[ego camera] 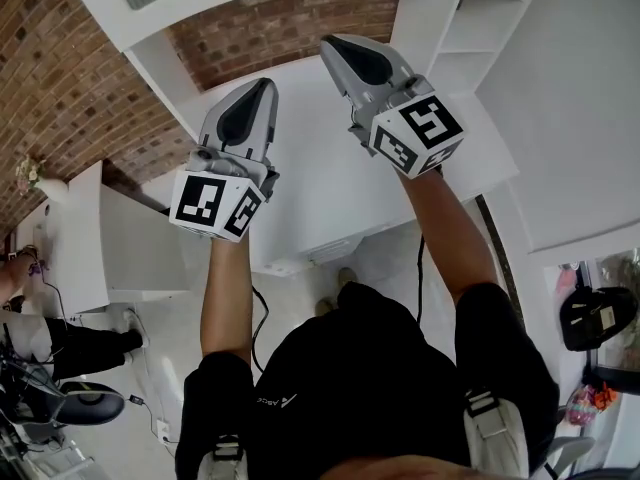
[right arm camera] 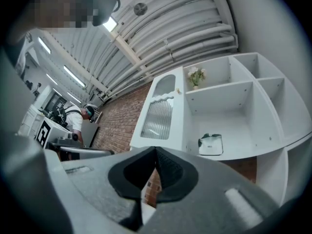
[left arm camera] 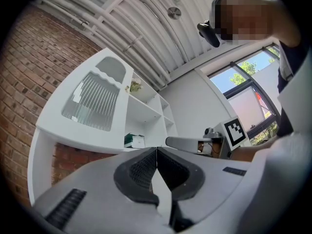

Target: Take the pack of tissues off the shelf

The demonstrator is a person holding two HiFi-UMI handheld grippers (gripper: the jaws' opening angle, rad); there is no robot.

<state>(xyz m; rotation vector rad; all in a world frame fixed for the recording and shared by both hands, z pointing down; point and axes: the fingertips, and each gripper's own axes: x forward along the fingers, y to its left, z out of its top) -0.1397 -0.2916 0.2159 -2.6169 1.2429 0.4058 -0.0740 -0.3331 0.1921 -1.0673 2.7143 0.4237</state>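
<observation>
Task barely begun: the white-and-green soft pack of tissues (right arm camera: 211, 144) lies untouched in a compartment of the white open shelf unit (right arm camera: 219, 89). Left gripper (left arm camera: 157, 151) and right gripper (right arm camera: 155, 151), jaws closed on nothing, are raised well apart from it.

White open-fronted shelf unit (right arm camera: 234, 126): smooth matt boards, painted as far as I can judge. Red brick wall (ego camera: 60, 78): rough and matt, with paler mortar joints. Ribbed translucent panel in the cabinet door (right arm camera: 157, 118): glass or clear plastic, I cannot tell which, faintly shiny. White-and-green pack of tissues (right arm camera: 211, 144): soft, slightly glossy wrapper. Light grey left gripper (left arm camera: 157, 150) and right gripper (right arm camera: 155, 151): matt moulded plastic shells; their black pads (left arm camera: 141, 172) show me a fine cross-hatched, rubbery texture. White ribbed ceiling (right arm camera: 185, 28): corrugated sheet with a satin sheen
</observation>
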